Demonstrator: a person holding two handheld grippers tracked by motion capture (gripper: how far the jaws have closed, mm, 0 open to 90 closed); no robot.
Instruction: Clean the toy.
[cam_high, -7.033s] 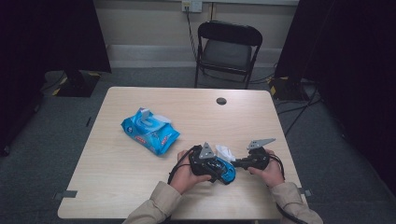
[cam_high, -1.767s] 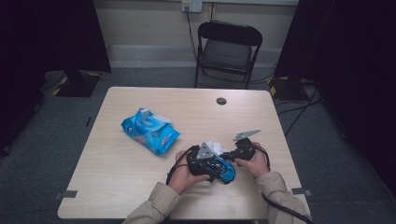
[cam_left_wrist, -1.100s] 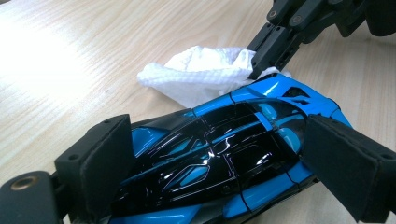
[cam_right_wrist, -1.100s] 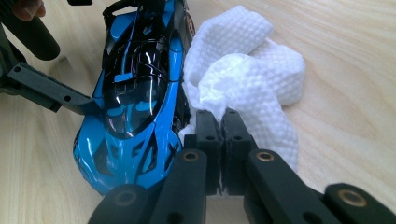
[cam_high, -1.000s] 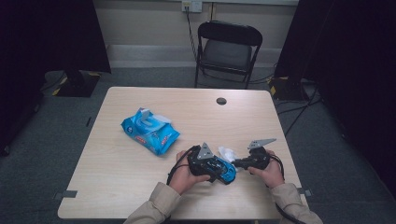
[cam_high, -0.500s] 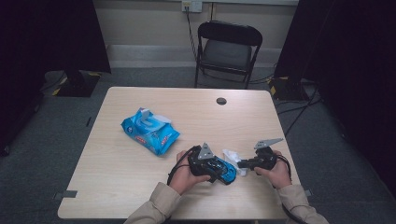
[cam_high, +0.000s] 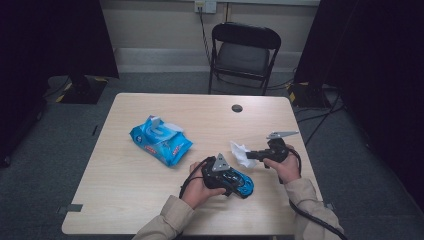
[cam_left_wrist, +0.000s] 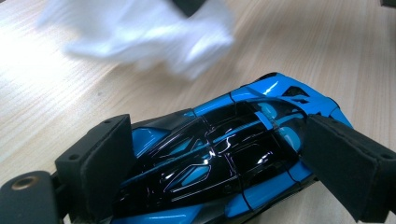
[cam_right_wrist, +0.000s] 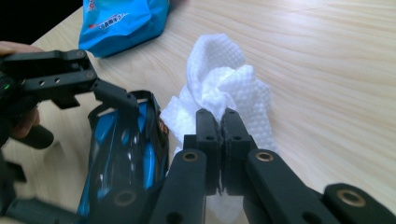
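**Toy car clamped, wipe pinched beside it**

In the high view the left gripper (cam_high: 235, 181) sits at lower centre of the frame, its jaws closed across the sides of a blue toy car (cam_high: 241, 183) that rests on the table (cam_high: 125, 195). The left gripper view shows the same hold close up: two black pads (cam_left_wrist: 105, 170) press the car (cam_left_wrist: 224, 163) at its flanks. The shell looks hard, glossy and slick, so a grip on the broad sides, as here, seems safer than one on the sloped roof or thin rear fins, which could slip or snap. The car is probably light.

The right gripper (cam_high: 250, 155), just right of centre in the high view, has its jaws shut on a bunched white wipe (cam_high: 242, 154). In the right gripper view the wipe (cam_right_wrist: 224, 88) spills from the closed tips at mid frame, touching the car's edge. It is soft, limp and likely damp; pinching a thick fold keeps it from tearing or sliding out.

A blue wipe pack (cam_high: 161, 141) lies well apart, left of centre.
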